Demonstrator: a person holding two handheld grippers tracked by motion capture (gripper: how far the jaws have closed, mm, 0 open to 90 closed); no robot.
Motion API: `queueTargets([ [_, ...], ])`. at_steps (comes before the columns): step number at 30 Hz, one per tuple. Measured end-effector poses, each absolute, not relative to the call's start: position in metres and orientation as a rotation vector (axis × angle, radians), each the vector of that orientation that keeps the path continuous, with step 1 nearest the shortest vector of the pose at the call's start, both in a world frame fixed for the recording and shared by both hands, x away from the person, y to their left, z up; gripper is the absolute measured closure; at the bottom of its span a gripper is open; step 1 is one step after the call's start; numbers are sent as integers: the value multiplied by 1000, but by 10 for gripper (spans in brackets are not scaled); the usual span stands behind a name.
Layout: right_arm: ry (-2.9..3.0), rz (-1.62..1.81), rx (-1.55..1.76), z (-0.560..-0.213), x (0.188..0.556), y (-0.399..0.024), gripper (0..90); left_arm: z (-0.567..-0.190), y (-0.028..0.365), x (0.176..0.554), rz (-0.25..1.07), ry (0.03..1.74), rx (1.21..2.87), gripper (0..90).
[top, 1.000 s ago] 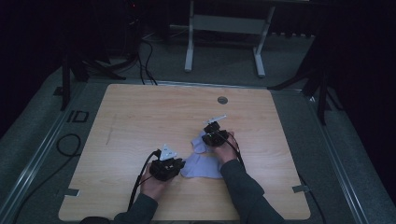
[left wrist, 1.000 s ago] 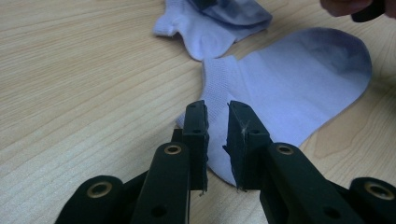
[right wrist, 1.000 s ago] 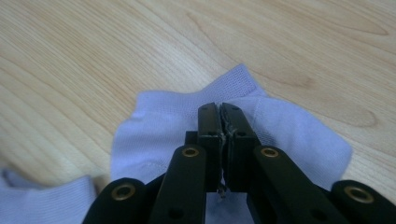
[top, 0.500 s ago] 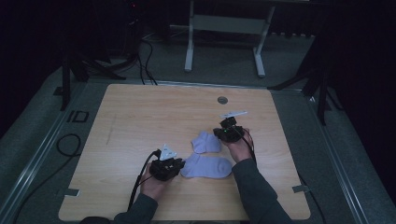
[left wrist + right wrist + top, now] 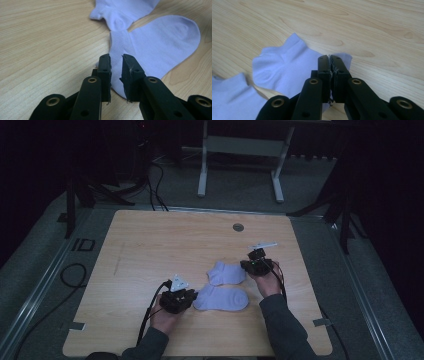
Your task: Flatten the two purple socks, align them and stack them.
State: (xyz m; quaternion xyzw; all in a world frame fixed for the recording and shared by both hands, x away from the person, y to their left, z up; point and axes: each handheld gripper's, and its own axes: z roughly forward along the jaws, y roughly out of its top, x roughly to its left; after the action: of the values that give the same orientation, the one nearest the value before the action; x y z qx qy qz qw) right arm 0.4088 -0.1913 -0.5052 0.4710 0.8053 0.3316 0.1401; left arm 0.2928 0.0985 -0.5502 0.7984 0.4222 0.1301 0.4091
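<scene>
Two pale lavender ankle socks lie on the wooden table (image 5: 150, 250). The nearer sock (image 5: 222, 298) lies flat, toe to the right. My left gripper (image 5: 194, 296) sits at its cuff end; in the left gripper view its jaws (image 5: 116, 60) stand a little open with the ribbed cuff of that sock (image 5: 160, 42) between and below them. The farther sock (image 5: 226, 272) lies just behind it, heel bunched. My right gripper (image 5: 246, 265) is at its right end, and in the right gripper view the gripper (image 5: 329, 58) is shut on the edge of this sock (image 5: 287, 67).
A round metal grommet (image 5: 238, 227) is set in the table near its far edge. Cables trail from both grippers toward the front edge. Beyond the table stand a white-legged frame (image 5: 240, 165) and floor cables (image 5: 150, 180).
My right gripper has moved right, pulling the farther sock off the nearer one so the two lie apart. The left gripper has stayed put.
</scene>
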Motion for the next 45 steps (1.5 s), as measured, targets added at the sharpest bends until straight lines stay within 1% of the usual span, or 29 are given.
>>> queueTargets([
  [4, 2323, 945, 1365, -507, 407, -195, 860, -550, 99, 293, 330, 1065, 2009, 772],
  [12, 2306, 927, 1422, -513, 403, -216, 831, -550, 99, 293, 329, 1062, 2021, 771],
  [16, 2300, 878, 1426, -514, 401, -224, 794, -550, 99, 293, 331, 1061, 2020, 772],
  [20, 2270, 765, 1398, -512, 399, -229, 730, -550, 99, 293, 330, 1063, 2019, 770],
  [22, 2271, 753, 1386, -511, 399, -230, 718, -551, 98, 293, 330, 1063, 2018, 770],
  [24, 2264, 738, 1363, -507, 398, -230, 678, -551, 98, 293, 331, 1062, 2020, 769],
  [27, 2290, 744, 1319, -502, 399, -225, 630, -551, 98, 293, 331, 1062, 2021, 769],
  [31, 2337, 748, 1231, -498, 400, -211, 597, -551, 98, 293, 334, 1061, 2022, 762],
  [40, 2440, 813, 1097, -499, 406, -175, 573, -551, 98, 293, 334, 1060, 2022, 755],
  [45, 2500, 800, 1023, -507, 409, -156, 570, -551, 98, 293, 331, 1059, 2023, 754],
])
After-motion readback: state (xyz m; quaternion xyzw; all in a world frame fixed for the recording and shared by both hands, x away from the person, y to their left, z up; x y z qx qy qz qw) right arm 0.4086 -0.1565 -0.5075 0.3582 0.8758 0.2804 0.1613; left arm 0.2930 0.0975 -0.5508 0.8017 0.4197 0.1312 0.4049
